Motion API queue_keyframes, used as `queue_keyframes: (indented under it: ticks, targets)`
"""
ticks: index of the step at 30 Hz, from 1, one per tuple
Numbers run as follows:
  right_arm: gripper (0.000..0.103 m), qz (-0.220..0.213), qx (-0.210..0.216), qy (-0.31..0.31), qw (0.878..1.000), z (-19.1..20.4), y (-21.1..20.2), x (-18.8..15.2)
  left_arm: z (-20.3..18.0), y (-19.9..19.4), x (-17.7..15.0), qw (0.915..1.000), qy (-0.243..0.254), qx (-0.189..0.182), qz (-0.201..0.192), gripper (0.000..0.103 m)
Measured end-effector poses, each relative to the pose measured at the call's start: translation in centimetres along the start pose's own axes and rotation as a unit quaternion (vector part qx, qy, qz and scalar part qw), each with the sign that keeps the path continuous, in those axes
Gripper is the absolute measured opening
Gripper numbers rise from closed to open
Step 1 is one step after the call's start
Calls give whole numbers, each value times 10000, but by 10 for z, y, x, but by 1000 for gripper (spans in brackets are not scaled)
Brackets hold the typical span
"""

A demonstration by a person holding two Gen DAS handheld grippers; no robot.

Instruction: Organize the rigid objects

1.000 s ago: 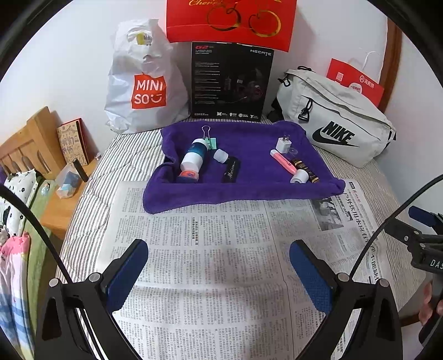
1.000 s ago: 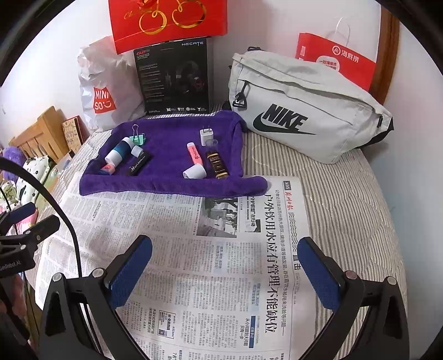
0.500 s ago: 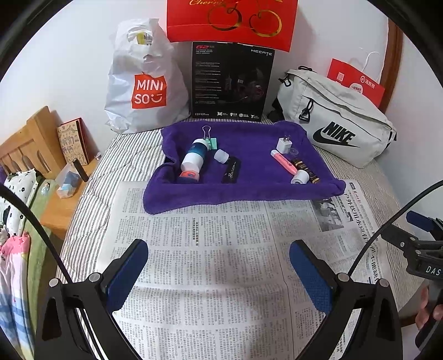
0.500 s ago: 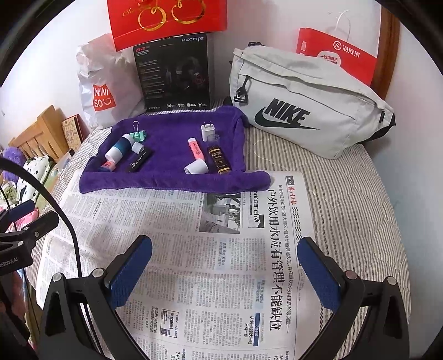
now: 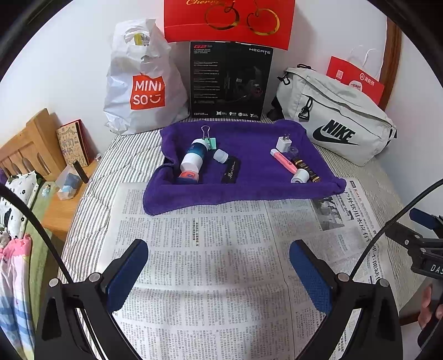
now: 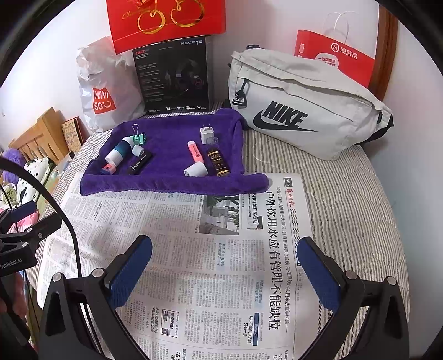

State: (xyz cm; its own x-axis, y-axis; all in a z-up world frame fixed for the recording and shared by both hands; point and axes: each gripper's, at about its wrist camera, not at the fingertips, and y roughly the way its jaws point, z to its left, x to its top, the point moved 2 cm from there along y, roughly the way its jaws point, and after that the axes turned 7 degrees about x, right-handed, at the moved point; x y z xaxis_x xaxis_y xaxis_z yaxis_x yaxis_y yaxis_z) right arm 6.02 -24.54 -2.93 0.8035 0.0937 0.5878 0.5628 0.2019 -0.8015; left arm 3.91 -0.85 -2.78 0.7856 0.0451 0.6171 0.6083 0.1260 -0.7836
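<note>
A purple towel point(image 5: 249, 182) point(image 6: 166, 182) lies on the bed beyond a newspaper point(image 5: 221, 249) point(image 6: 193, 249). On it lie a teal-and-white bottle point(image 5: 193, 157) point(image 6: 117, 152), a green binder clip point(image 5: 211, 142), a small white cap point(image 5: 220, 156), a black bar point(image 5: 231, 173) point(image 6: 139, 163), a white plug point(image 5: 283, 144) point(image 6: 207, 135), a pink highlighter point(image 5: 282, 160) point(image 6: 195, 153), a white cylinder point(image 5: 299, 176) point(image 6: 196, 170) and a dark vial point(image 6: 218, 162). My left gripper point(image 5: 218, 265) and right gripper point(image 6: 224, 263) are open and empty over the newspaper, well short of the towel.
A Miniso bag point(image 5: 141, 80), a black Hecate box point(image 5: 229, 80), a red gift bag point(image 5: 229, 22) and a grey Nike bag point(image 5: 335, 124) point(image 6: 299, 105) line the wall. A wooden headboard and shelf point(image 5: 41, 155) stand left of the bed.
The right gripper has moved slightly forward and down towards the towel. The left gripper has hardly moved. Both stay open.
</note>
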Motion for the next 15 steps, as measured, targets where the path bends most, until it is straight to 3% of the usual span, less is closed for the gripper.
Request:
queue_keyframes:
  ticks: [15]
  targets:
    - [103,-33,54,17,10000,1,-2,-1,-2,-2,0,10000,52,-22,-5,103]
